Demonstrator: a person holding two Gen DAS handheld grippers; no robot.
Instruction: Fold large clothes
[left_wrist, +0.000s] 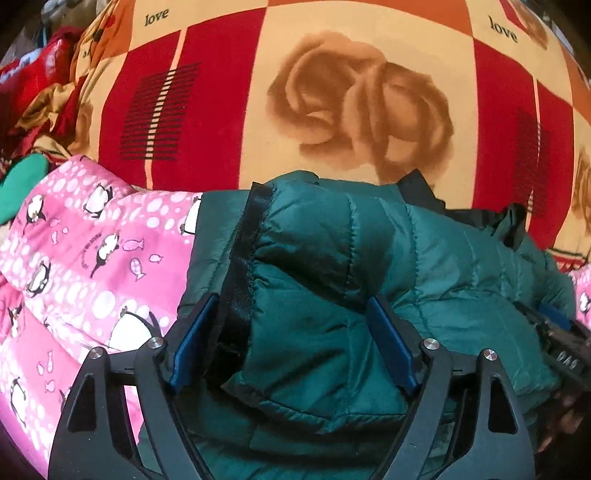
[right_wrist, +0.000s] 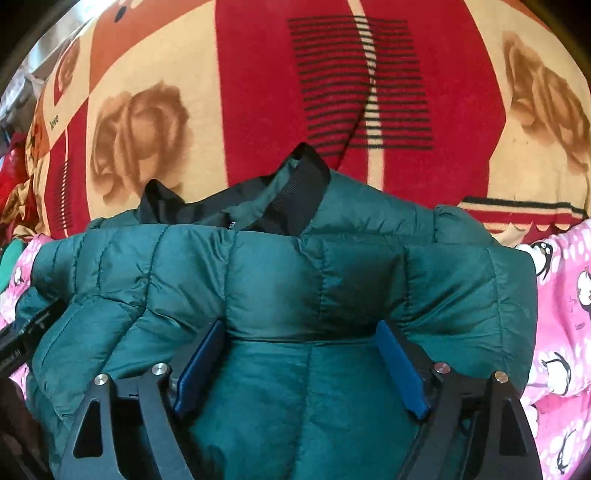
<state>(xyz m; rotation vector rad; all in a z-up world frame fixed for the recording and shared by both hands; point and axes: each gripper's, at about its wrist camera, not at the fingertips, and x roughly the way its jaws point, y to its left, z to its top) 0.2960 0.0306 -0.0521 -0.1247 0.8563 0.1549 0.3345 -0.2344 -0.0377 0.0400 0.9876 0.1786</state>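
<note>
Rose-print blanket (left_wrist: 332, 110) lies bare beyond green jacket (left_wrist: 332, 277); both jaws wide, straddling it.

Two handheld grippers, left gripper (left_wrist: 295, 332) and right gripper (right_wrist: 301, 354), show black angular frames with triangular cutouts, silver round screw heads and blue finger pads (left_wrist: 195, 343) at lower frame.

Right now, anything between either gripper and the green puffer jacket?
Nothing visible. The left gripper and right gripper both stand open, each straddling a puffy fold of the green puffer jacket, which lies on the pink penguin quilt.
</note>
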